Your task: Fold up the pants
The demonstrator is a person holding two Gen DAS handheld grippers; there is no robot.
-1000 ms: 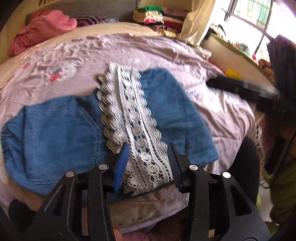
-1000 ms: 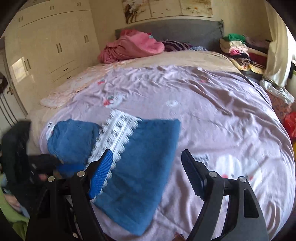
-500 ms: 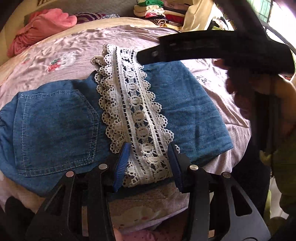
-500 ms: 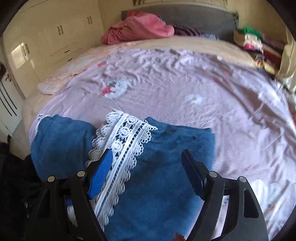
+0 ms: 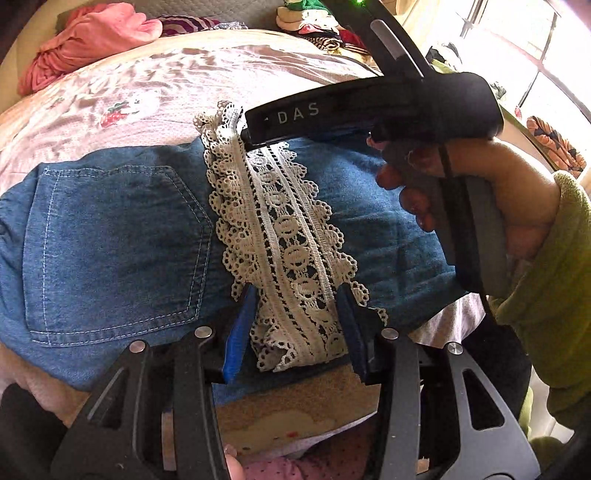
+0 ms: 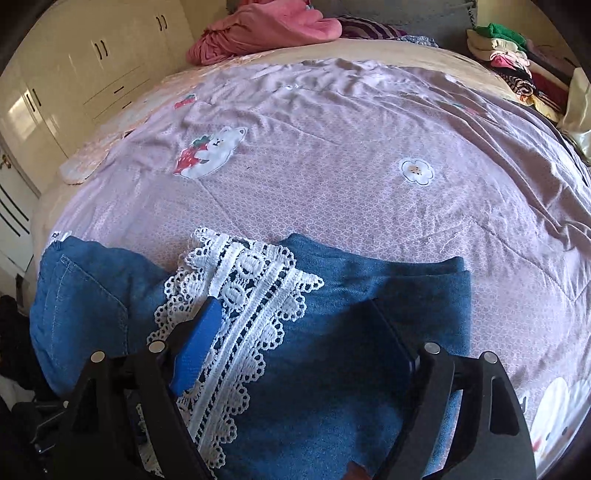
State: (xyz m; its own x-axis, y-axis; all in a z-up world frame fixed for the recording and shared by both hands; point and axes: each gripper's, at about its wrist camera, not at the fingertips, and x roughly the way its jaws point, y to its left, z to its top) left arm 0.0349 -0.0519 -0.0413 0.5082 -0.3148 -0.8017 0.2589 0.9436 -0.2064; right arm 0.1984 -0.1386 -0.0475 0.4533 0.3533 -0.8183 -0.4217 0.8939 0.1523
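Mauve patterned bedding (image 6: 332,177) with a bear-and-strawberry print covers the bed, and cream wardrobe doors (image 6: 74,74) stand along its left side in the right wrist view. Folded blue denim pants (image 5: 110,236) with a broad band of white crochet lace (image 5: 288,236) lie near the bed's near edge, the stitched back pocket toward the left edge and the plain denim panel toward the right. At the far edge, against the headboard, sits a heap of pink cloth (image 6: 266,26), and a stack of folded clothes (image 6: 509,55) rests at the far right corner. The left gripper (image 5: 295,328) hangs over the near end of the lace, its blue-padded fingers (image 5: 238,336) straddling the band; the jaws are easing apart, with the lace between them but no firm pinch visible. The right gripper (image 6: 299,354) is low over the pants near their far edge, jaws wide and opening further, one blue pad over the lace and the other over the plain denim, the cloth lying under and between them ungripped. In the left wrist view the black body of that right gripper (image 5: 369,110) crosses above the far end of the lace, held by a hand (image 5: 491,192) in a green sleeve (image 5: 554,295).
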